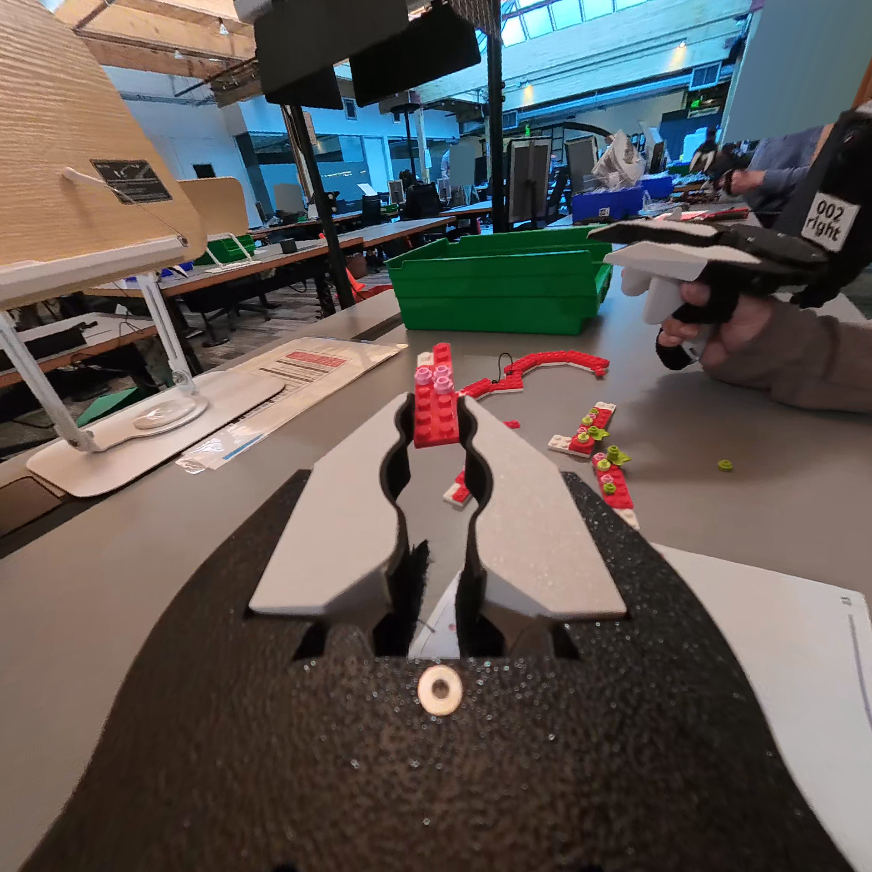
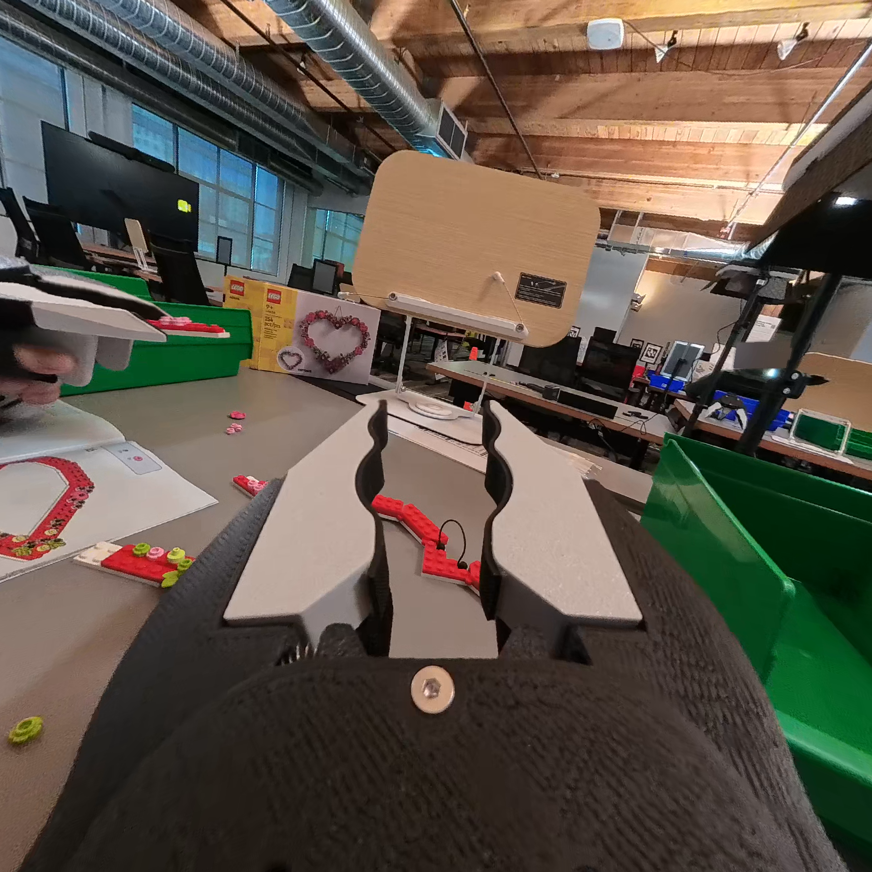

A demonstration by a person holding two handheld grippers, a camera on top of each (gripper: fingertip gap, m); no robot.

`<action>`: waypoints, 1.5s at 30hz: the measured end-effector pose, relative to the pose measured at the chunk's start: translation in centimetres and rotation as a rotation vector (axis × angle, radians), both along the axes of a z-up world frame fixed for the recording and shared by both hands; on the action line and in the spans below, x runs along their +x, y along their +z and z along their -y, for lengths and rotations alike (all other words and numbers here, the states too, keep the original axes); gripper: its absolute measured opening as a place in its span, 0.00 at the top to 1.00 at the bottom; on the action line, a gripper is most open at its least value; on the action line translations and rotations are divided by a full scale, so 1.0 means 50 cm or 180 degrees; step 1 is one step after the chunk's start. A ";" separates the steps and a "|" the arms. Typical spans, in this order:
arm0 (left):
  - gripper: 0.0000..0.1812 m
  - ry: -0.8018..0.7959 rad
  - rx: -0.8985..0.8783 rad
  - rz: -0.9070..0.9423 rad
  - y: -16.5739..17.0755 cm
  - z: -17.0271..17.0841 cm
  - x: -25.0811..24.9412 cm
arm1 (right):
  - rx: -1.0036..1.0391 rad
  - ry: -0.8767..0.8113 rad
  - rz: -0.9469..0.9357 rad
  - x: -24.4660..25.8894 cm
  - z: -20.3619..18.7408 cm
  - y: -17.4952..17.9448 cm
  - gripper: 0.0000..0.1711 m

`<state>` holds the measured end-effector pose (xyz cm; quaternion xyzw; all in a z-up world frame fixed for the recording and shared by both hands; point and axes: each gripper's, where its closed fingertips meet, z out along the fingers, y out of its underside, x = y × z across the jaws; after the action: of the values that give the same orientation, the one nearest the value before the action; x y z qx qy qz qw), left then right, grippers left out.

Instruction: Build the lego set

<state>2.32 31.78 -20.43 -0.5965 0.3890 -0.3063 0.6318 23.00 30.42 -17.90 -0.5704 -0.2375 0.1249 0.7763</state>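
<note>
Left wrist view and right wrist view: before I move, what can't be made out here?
- Left wrist view: the left gripper fingers cover the near sides of the held red studded plate strip.
- Right wrist view: the right gripper, open, hides both ends of the curved red plate arc with black cord.
- Right wrist view: the open white instruction booklet is cut off by the left edge.

glossy plastic green bin (image 2: 717,557) | matt grey table (image 1: 708,424) | woodgrain stand board (image 2: 472,245)
</note>
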 end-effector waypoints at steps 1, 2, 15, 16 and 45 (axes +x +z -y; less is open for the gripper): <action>0.92 0.0033 0.0055 -0.0057 0.000 -0.002 -0.003 | 0.0009 -0.0003 0.0017 -0.001 0.000 0.000 0.78; 0.92 0.0067 0.0119 -0.0109 0.001 -0.004 -0.006 | 0.0016 -0.0004 0.0028 -0.002 0.001 0.000 0.78; 0.92 0.0184 0.0537 -0.0489 -0.003 -0.005 -0.011 | -0.0016 0.0004 -0.0017 0.004 -0.002 -0.003 0.80; 0.92 0.0186 0.0558 -0.0512 -0.004 -0.004 -0.011 | -0.0019 0.0007 -0.0022 0.004 -0.002 -0.003 0.80; 0.92 0.0415 0.0521 -0.0279 -0.011 -0.015 -0.020 | -0.0144 0.0012 0.0768 -0.064 -0.018 -0.002 0.84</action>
<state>1.31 32.55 -20.97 -0.5797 0.4003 -0.2053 0.6794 19.79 31.30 -18.00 -0.5982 -0.3274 0.0622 0.7287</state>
